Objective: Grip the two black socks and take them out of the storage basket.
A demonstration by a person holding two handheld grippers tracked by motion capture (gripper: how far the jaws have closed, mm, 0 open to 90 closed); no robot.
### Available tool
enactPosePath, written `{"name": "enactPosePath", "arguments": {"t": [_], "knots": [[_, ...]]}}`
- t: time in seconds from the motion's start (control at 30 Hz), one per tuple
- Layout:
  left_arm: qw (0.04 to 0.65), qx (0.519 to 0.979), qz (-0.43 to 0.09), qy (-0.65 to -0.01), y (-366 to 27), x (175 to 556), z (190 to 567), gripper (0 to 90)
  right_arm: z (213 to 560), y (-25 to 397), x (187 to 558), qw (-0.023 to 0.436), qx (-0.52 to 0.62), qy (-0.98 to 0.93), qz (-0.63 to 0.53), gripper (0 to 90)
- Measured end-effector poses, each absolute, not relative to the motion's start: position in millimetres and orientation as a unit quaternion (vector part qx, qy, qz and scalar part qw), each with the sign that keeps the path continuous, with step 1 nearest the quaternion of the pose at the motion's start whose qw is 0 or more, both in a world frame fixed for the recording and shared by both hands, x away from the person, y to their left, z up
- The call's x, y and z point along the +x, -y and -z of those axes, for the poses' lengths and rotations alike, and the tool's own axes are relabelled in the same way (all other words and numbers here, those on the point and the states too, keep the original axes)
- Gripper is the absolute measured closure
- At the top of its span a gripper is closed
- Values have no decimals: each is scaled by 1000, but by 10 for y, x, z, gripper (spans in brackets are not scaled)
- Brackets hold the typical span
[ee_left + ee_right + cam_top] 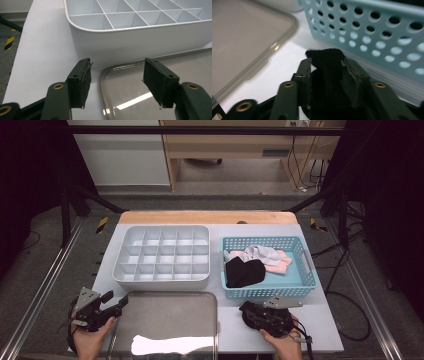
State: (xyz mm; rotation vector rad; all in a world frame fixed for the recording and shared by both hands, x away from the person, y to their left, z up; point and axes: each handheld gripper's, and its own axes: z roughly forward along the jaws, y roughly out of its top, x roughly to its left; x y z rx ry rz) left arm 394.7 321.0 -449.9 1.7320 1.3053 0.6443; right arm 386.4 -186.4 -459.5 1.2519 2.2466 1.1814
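Observation:
My right gripper (328,68) is shut on a black knitted sock (325,56), low over the white table just in front of the blue perforated basket (372,30). In the high view this gripper (248,311) sits at the basket's near wall (260,292). Inside the basket lie another black sock (244,271), a pale grey one (261,252) and a pink one (281,262). My left gripper (117,77) is open with nothing between its jaws, above the near left corner of the metal tray (140,92); in the high view it (119,303) is at the tray's left edge.
A white organiser with several compartments (160,255) stands behind the metal tray (167,320), left of the basket. Its rounded front wall (140,42) rises just ahead of my left jaws. Bare white table (320,320) lies to the right of my right hand.

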Motion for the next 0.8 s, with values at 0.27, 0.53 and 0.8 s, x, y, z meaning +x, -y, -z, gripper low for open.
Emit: {"name": "enactPosePath", "arguments": {"t": [0.27,0.53,0.8], "knots": [[430,688,-258,-525,-3228,3945,4493,363,4371,1907,3850,173,432,-761,-451,489],[426,689,-258,-526,-3223,3952,4498,359,4035,1882,3980,211,429,-736,-480,438],[427,688,-259,-526,-3242,3953,4496,360,3849,1834,4293,232,446,-718,-481,374]]}}
